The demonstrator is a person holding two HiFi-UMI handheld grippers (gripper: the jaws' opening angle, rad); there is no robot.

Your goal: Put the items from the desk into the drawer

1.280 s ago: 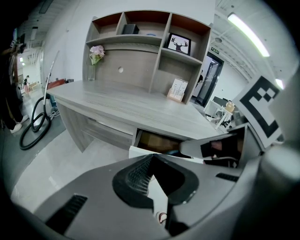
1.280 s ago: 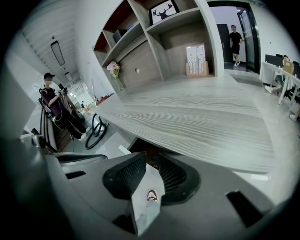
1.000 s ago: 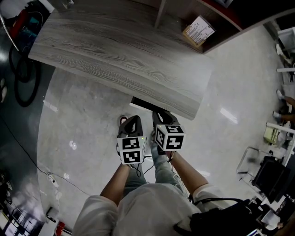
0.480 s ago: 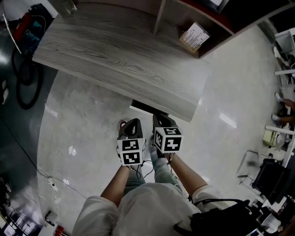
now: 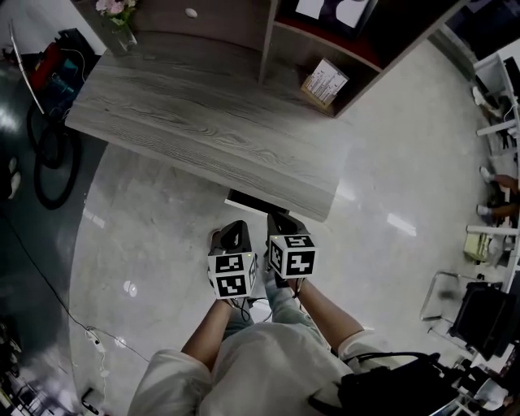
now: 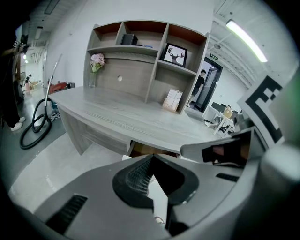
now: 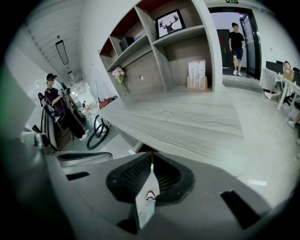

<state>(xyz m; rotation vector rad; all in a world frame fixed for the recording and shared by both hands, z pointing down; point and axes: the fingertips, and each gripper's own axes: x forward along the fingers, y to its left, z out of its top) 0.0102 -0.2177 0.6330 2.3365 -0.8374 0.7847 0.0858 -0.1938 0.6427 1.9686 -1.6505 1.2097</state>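
Observation:
A cardboard-backed card box [image 5: 323,81] stands at the back right of the grey wooden desk [image 5: 195,122], seen too in the left gripper view [image 6: 172,100] and the right gripper view [image 7: 197,75]. A vase of flowers [image 5: 114,18] sits at the desk's back left. Under the front edge, the drawer [image 5: 250,200] stands open, dark inside. My left gripper [image 5: 234,231] and right gripper [image 5: 281,219] hang side by side just in front of the drawer, above the floor. Both are shut with nothing in them, as their own views show [image 6: 151,158] [image 7: 151,165].
Shelves [image 5: 325,32] rise behind the desk, with a framed deer picture [image 6: 174,55]. A black hose [image 5: 49,162] loops on the floor at the left. Chairs and a metal frame [image 5: 455,301] stand at the right. One person stands in a doorway [image 7: 236,47], another at the left [image 7: 58,105].
The head view has tipped up, so more of the shelves and the vase show. Both grippers stay shut and side by side before the drawer.

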